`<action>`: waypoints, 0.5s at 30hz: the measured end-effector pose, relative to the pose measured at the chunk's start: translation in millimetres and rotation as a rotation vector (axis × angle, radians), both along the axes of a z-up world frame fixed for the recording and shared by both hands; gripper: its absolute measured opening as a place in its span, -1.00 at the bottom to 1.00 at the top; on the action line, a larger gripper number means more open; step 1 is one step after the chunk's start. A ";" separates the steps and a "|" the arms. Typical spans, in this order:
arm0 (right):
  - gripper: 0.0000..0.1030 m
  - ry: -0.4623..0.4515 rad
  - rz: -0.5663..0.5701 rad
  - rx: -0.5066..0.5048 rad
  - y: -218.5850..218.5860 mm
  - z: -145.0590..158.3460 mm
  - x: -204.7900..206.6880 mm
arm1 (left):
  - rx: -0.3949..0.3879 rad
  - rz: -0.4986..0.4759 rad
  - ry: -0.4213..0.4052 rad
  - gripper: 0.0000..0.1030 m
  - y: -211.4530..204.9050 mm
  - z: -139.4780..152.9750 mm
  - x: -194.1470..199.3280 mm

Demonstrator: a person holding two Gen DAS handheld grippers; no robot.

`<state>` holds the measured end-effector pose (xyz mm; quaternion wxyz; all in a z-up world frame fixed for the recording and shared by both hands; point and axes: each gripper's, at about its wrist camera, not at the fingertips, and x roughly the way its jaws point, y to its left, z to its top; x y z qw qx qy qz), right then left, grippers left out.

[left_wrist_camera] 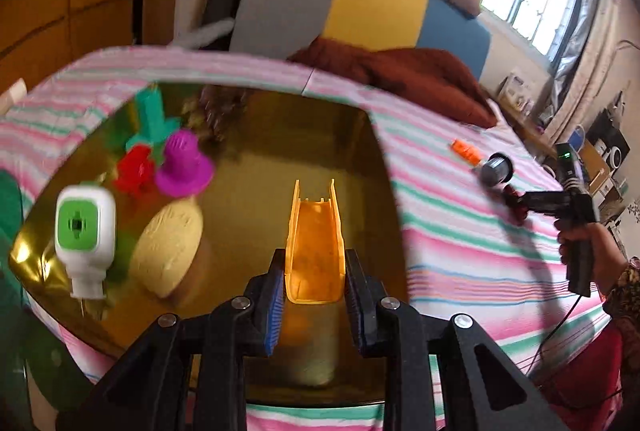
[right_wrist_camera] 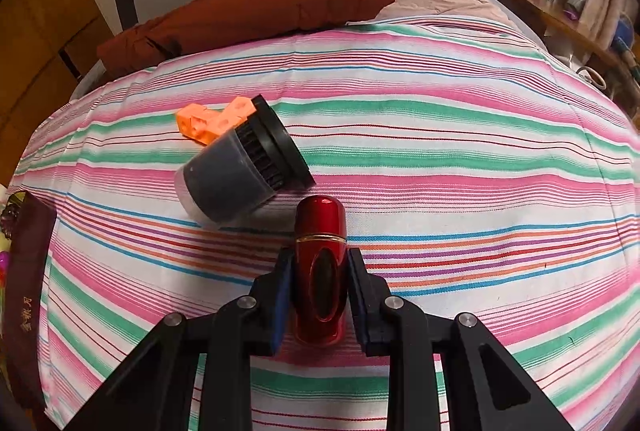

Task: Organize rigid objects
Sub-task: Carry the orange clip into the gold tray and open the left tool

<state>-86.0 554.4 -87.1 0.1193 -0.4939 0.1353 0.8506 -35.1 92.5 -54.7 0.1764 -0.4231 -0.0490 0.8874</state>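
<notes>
the left gripper (left_wrist_camera: 314, 275) is closed down on an orange channel piece (left_wrist_camera: 316, 243), a hard plastic trough with thin raised side walls and an open far end. the pads press on those two walls, probably because they give flat, parallel faces to squeeze. it hangs over the gold tray (left_wrist_camera: 280, 159), which looks like the collecting place, so the piece seems about to be set down there.

at 10 o'clock from it, in the tray, lie a pale round puck (left_wrist_camera: 168, 247) with a matte, grainy face, a white bottle with a green square cap (left_wrist_camera: 82, 227), smooth and glossy, a purple flanged plug (left_wrist_camera: 184, 165), a red toy piece (left_wrist_camera: 136, 171) and a teal one (left_wrist_camera: 154, 117). the tray's mirror-like floor doubles them with blurred reflections.

the right gripper (right_wrist_camera: 320, 291) is clamped across the waist of a red capsule-shaped case (right_wrist_camera: 320, 263), lacquered metal-look with a gold band and a dark oval inset. gripping the narrow sides keeps the round body from rolling. at 11 o'clock from it, on the striped sheet (right_wrist_camera: 440, 159), rests a dark cup-shaped filter (right_wrist_camera: 244, 167) on its side, ribbed near a black rim. just behind it lies an orange block cluster (right_wrist_camera: 212, 121), apparently not yet collected.
</notes>
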 end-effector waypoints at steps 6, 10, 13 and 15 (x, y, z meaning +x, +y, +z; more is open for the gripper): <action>-0.48 0.002 0.002 0.006 -0.8 -0.7 0.9 | -0.092 0.008 -0.027 -0.49 -4.0 -17.6 -4.0; -0.48 0.002 0.003 0.013 0.2 -1.6 -0.8 | -0.151 0.025 0.002 -0.32 -5.9 -21.4 -0.3; -0.48 0.002 0.003 0.015 0.2 -1.8 -1.3 | -0.160 0.032 0.037 -0.18 -7.5 -19.8 5.0; -0.48 0.002 0.001 0.016 0.3 -1.9 -0.8 | -0.157 0.025 0.072 -0.18 -8.7 -18.5 9.3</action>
